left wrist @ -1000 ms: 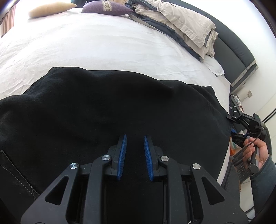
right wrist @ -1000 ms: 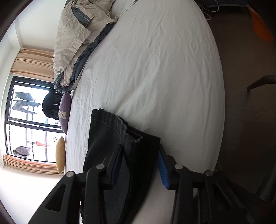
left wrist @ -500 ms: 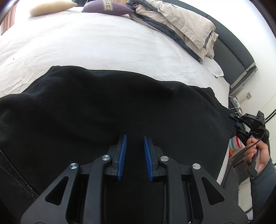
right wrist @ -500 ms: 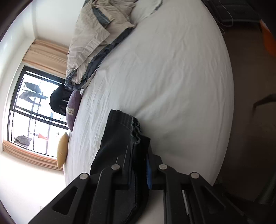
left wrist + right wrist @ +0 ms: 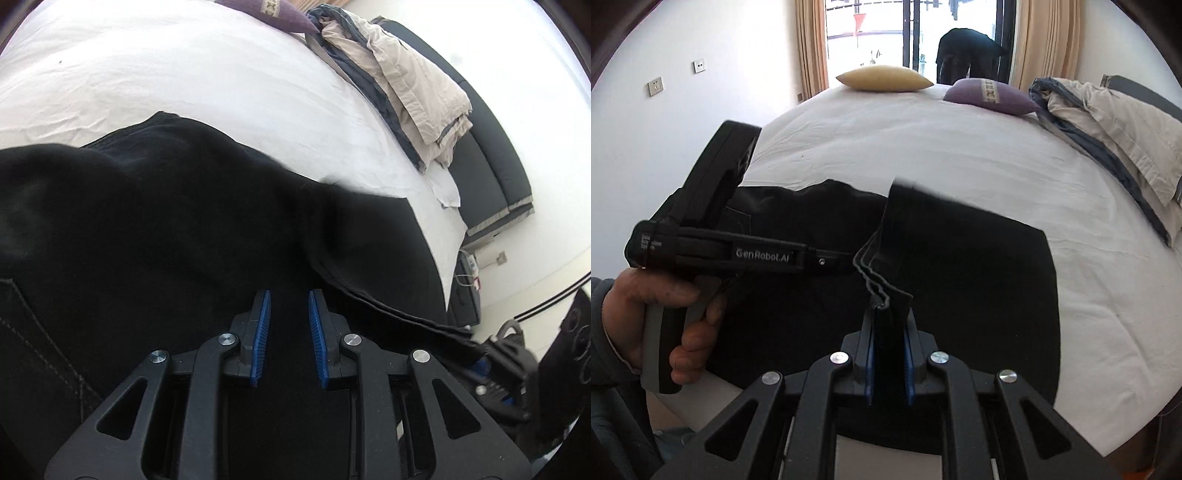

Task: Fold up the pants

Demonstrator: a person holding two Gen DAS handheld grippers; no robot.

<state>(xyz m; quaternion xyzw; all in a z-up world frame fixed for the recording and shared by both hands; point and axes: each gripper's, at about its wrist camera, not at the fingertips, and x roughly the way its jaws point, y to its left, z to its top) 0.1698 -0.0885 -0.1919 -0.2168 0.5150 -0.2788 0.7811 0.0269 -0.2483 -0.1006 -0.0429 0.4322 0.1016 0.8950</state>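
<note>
Only the right wrist view shows the person's hand [image 5: 661, 317] holding the left gripper [image 5: 855, 264] from the side, its jaws clenched on the hem edge of the black pants [image 5: 979, 280]; the left wrist view looks down its own blue pads [image 5: 260, 336] onto black cloth and cannot show that pinch. The right gripper [image 5: 889, 332] has just been closing, and its jaws now grasp the bunched, wavy hem layers between the pads. The left view alone shows the headboard [image 5: 487, 166] beyond the bed's far corner. The pants lie across the near edge of the white bed [image 5: 923, 147], dark and thick, one leg end lifted and folded back over the rest.
</note>
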